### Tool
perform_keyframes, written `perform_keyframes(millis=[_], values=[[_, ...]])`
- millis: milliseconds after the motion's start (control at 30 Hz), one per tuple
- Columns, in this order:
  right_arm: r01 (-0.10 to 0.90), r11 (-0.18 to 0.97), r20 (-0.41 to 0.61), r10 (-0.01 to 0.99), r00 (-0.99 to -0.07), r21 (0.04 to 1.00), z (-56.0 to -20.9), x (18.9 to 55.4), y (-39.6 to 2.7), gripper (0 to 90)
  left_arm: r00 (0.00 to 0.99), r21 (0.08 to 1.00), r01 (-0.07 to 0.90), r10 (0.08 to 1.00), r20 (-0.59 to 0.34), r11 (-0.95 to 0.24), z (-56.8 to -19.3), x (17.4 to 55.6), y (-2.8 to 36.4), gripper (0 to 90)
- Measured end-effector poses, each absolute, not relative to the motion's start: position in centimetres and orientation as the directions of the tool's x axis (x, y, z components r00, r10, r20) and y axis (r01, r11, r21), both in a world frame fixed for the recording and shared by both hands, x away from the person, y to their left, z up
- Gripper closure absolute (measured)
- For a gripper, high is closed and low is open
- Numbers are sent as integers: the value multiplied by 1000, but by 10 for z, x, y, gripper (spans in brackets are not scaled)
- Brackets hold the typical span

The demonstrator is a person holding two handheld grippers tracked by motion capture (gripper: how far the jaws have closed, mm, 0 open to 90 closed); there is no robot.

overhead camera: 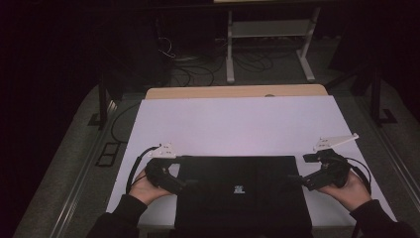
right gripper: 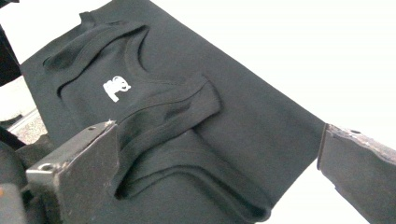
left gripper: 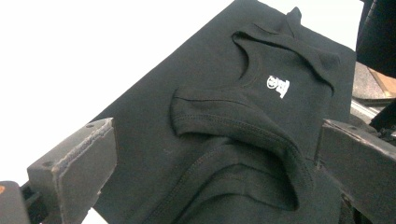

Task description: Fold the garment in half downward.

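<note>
Both hand-held grippers, left [overhead camera: 184, 185] and right [overhead camera: 297, 180], wait with jaws spread wide and holding nothing, one at each side edge of the black sleeveless cotton shirt [overhead camera: 242, 191], probably ready to take its shoulder straps. It lies flat on the white bench [overhead camera: 237, 124], near edge, showing a small white logo [overhead camera: 238, 189].

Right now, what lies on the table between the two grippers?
A black tank top with a small white logo lies flat between the left gripper and right gripper, seen in the high view.
</note>
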State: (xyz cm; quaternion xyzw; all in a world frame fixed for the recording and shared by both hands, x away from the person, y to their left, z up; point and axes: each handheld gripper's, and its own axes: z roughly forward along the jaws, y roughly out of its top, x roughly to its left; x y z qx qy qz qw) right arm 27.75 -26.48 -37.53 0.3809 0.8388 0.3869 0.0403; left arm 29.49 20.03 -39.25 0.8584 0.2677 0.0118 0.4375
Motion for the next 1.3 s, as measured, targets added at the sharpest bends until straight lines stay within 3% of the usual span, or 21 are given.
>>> perform_keyframes(millis=[1300], values=[[634, 379, 229, 709, -667, 674, -389, 320, -285, 0, 801, 758, 521, 532, -275, -392, -403, 338, 220, 0]])
